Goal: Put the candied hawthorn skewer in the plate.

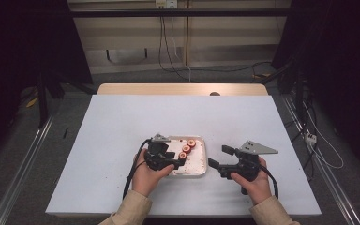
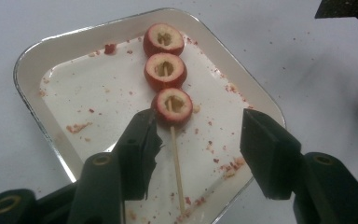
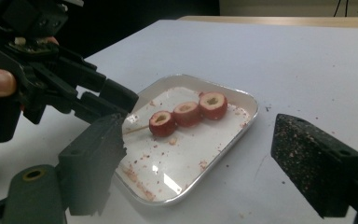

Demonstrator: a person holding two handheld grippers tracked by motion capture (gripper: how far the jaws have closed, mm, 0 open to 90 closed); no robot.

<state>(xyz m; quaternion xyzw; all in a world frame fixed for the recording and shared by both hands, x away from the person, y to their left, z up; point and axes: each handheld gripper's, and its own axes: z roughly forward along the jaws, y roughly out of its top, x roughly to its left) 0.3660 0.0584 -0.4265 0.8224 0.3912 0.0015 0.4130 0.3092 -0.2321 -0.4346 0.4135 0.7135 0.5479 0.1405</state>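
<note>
A wooden skewer point(image 2: 177, 158) lies in a small metal tray point(image 2: 32, 60) with three cored red fruit slices point(image 2: 165, 70) threaded in a row on it. My left gripper point(image 2: 200, 135) hovers over the tray's near end. It is open, its jaws standing on either side of the bare stick without touching it. In the high view the left gripper point(image 1: 180, 159) covers the tray's point(image 1: 194, 169) left part, beside the fruit slices point(image 1: 186, 148). My right gripper point(image 1: 218, 156) is open just right of the tray, nothing between its jaws point(image 3: 200, 154).
Red crumbs and juice specks litter the tray floor and the white tabletop point(image 1: 122, 122) around it. The table's wooden far edge point(image 1: 183, 89) runs behind. Cables trail on the floor at the right point(image 1: 318, 150).
</note>
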